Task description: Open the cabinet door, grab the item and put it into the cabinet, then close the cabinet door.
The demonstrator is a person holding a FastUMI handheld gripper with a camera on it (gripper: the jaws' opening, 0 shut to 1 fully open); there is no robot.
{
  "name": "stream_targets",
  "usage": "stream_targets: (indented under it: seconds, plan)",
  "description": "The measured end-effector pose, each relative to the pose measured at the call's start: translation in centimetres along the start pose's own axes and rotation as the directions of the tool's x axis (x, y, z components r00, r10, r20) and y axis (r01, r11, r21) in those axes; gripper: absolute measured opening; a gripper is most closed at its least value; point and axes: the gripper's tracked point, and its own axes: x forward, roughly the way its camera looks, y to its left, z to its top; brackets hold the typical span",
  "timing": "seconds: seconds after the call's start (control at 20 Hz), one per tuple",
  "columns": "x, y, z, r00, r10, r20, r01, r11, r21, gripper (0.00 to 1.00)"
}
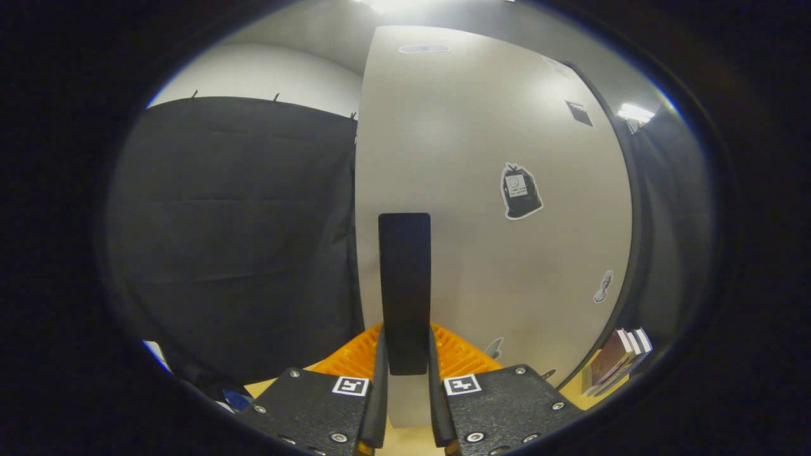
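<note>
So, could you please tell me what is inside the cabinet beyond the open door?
A few books stand low inside the cabinet, past the door edge. The door covers the rest of the interior. The gripper fingers press both sides of the door's black handle.

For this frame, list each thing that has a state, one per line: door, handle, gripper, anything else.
Cabinet door: swung partly open, dark cabinet opening at its far edge.
Door handle: upright, clamped between the fingers.
Gripper: shut on the door handle.
Books: leaning together past the door's far edge.
Stickers: stuck flat on the door face.
</note>
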Motion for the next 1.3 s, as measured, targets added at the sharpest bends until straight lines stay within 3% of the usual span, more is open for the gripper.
stream_targets:
  seconds: [0.65,1.0,1.3]
  plan:
    - [-7.7,-3.6,-0.1,0.971,0.238,0.016,-0.238,0.971,-0.002,0.29]
    - [-11.9,-6.5,-0.3,0.96,0.28,0.001,-0.28,0.96,0.003,0.29]
    - [-15.2,-10.4,-0.7,0.975,0.22,0.008,-0.22,0.975,0.011,0.29]
